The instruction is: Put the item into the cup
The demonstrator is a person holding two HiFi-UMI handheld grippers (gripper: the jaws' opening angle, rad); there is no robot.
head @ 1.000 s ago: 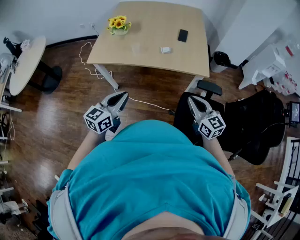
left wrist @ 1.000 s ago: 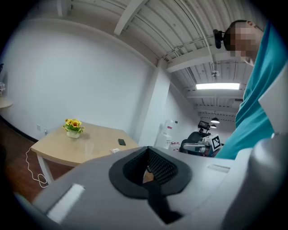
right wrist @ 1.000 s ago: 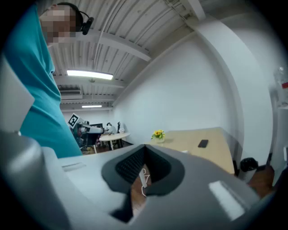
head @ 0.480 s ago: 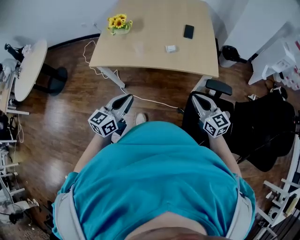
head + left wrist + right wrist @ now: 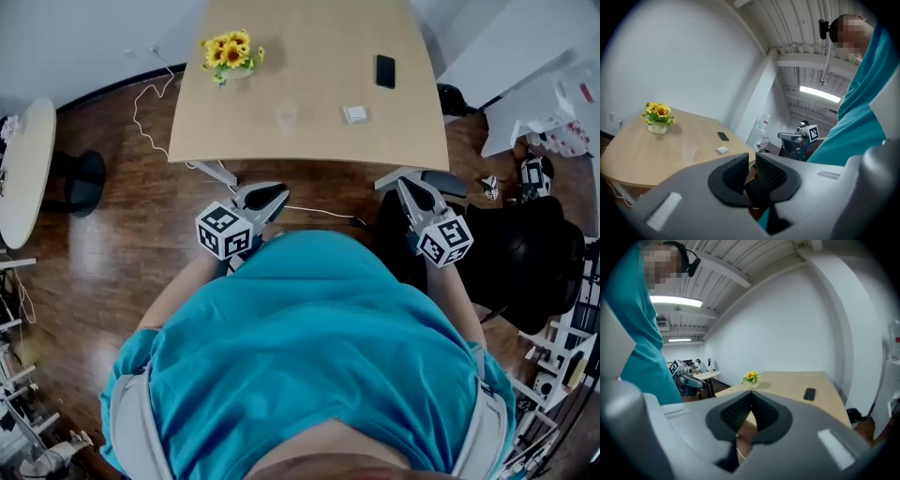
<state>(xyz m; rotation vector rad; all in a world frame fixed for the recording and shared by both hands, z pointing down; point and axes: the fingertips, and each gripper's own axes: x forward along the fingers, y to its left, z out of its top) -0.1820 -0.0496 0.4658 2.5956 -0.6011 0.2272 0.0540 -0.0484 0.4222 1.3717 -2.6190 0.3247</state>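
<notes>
Clutter: yellow sunflower pot (image 5: 228, 54) and black phone (image 5: 385, 71), well apart from clear cup (image 5: 286, 117) mid light wooden table (image 5: 319, 150); small white square item (image 5: 355, 114) near cup's right. Left gripper (image 5: 268, 193) jaws just cracked apart, empty; right gripper (image 5: 409, 184) pressed together; both at table's near edge

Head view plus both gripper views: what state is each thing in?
left gripper: jaws just been opening, narrow gap, nothing between.
right gripper: jaws together, empty.
cup: upright on table, apart from the item.
item: lying on table, outside cup.
phone: lying flat on table.
flower pot: upright on table.
</notes>
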